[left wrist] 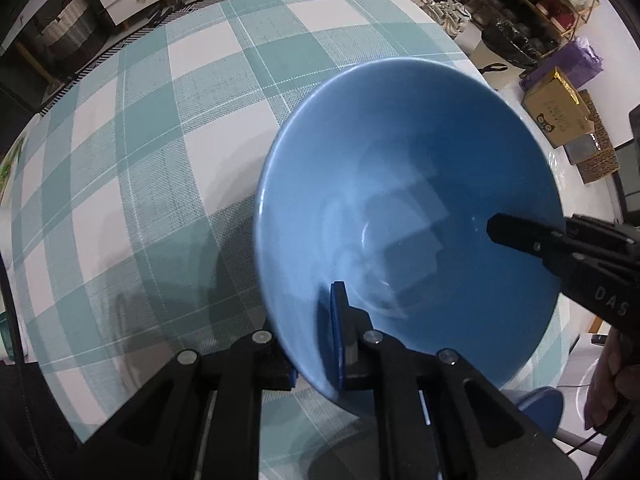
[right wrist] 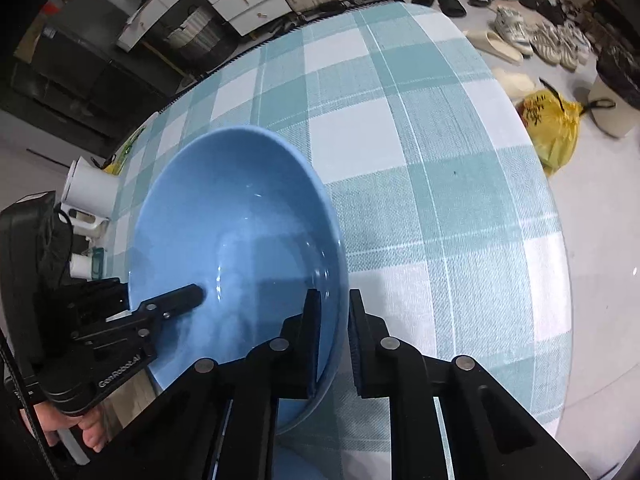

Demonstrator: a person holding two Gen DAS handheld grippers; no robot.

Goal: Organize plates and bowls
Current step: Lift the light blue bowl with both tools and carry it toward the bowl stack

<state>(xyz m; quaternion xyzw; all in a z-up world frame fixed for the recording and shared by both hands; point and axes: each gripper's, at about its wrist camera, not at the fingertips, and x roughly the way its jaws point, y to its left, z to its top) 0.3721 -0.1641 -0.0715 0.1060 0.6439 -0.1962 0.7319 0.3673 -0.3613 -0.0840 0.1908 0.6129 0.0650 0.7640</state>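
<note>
A blue bowl (left wrist: 400, 184) hangs tilted over the teal-and-white checked tablecloth (left wrist: 160, 160), held from two sides. My left gripper (left wrist: 320, 360) is shut on its near wall, one pad inside and one outside. The right gripper's inner finger (left wrist: 520, 236) reaches into the bowl from the right. In the right wrist view my right gripper (right wrist: 336, 320) is shut on the rim of the blue bowl (right wrist: 232, 220), with the wall between its pads. The left gripper's finger (right wrist: 180, 300) shows inside the bowl at the left, with a hand below it.
A blue rounded dish (left wrist: 540, 404) peeks out low on the right, partly hidden. A white jug (right wrist: 88, 192) and small white items stand at the table's left edge. On the floor beyond the table lie a yellow bag (right wrist: 552, 128), shoes and a cardboard box (left wrist: 556, 112).
</note>
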